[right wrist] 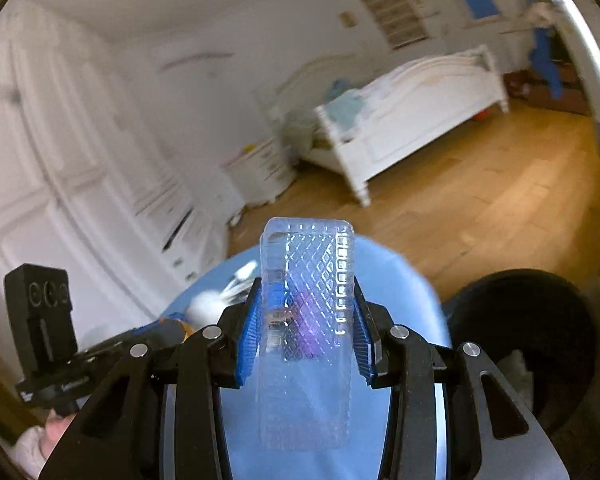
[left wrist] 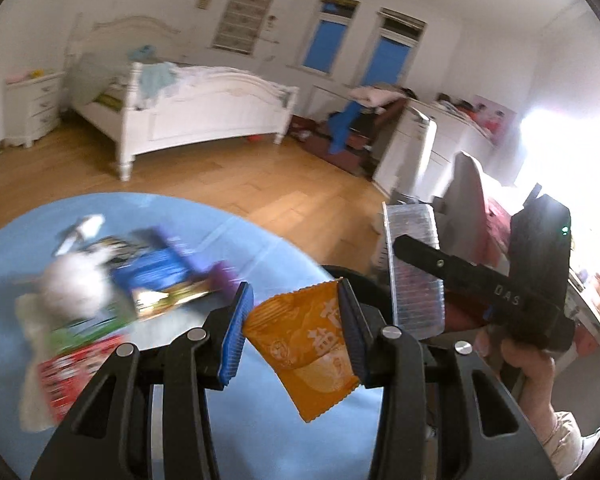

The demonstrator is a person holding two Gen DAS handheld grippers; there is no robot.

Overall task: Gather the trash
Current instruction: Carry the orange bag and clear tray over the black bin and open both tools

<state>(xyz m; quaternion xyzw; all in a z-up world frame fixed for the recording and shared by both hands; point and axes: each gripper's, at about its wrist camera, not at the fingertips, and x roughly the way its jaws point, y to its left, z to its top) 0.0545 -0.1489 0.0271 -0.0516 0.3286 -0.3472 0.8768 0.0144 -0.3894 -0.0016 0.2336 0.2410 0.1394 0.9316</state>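
Left gripper [left wrist: 296, 328] partly closed, blue pads pressing both edges of an orange snack wrapper [left wrist: 304, 348], wrapper hanging tilted between the fingers, above the near rim of the round blue counter [left wrist: 256, 240]. Right gripper [right wrist: 305, 332] likewise partly closed, clamped on a clear ribbed plastic tray [right wrist: 306, 320], tray standing upright between the pads and reaching past the fingertips, also over the blue counter. Figures moved more than a little on the right, yet steady at the end; pads plainly on the tray. Seen from the left wrist view, same clear tray [left wrist: 414, 272] just right of the orange wrapper, carried by the other gripper's black body with a hand [left wrist: 516, 364] wrapped below it. Left on the counter, towards its far left part: a blurred heap of trash [left wrist: 112, 280], with a blue packet, a white crumpled lump, a green and gold wrapper and a red packet nearest the rim; details too smeared to read. Beyond the counter, wooden floor [left wrist: 260, 184], and farther still a white bed [left wrist: 196, 112]. Beside the counter's right rim, a dark round bin opening [right wrist: 524, 340], close to the right gripper.
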